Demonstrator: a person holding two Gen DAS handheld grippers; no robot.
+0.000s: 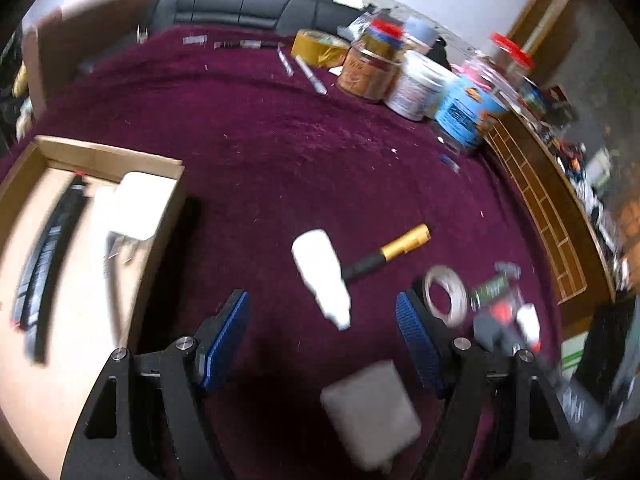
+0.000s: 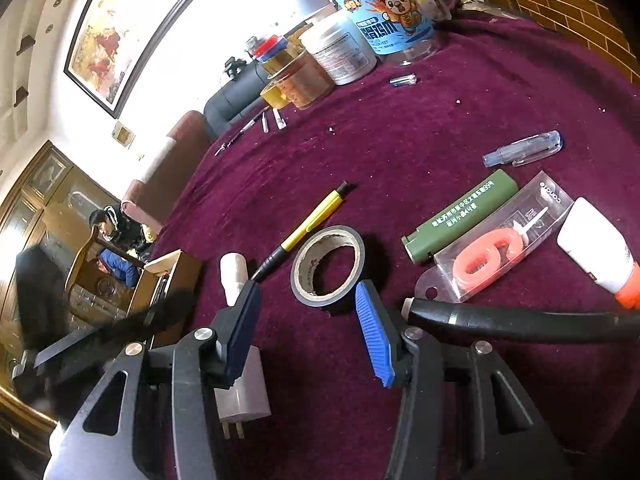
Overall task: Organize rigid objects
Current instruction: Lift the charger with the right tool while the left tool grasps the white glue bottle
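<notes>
My left gripper [image 1: 320, 340] is open over the purple cloth, with nothing between its blue pads. A white bottle [image 1: 320, 276] lies just ahead of it and a white charger [image 1: 372, 412] lies below it. To its left stands a cardboard box [image 1: 112, 156] holding a long black item [image 1: 48, 248] and a white block [image 1: 140, 204]. My right gripper [image 2: 308, 332] is open too, just short of a tape roll [image 2: 328, 266]. The charger [image 2: 240, 392] lies under its left finger, and a yellow pen [image 2: 308, 226] lies beyond.
Right of the tape lie a green lighter [image 2: 460, 216], a clear pack with a pink item [image 2: 492, 252], a white tube [image 2: 596, 248], a black handle [image 2: 500, 320] and a clear pen [image 2: 524, 148]. Several jars [image 2: 340, 48] stand at the back. A person [image 2: 108, 224] sits at far left.
</notes>
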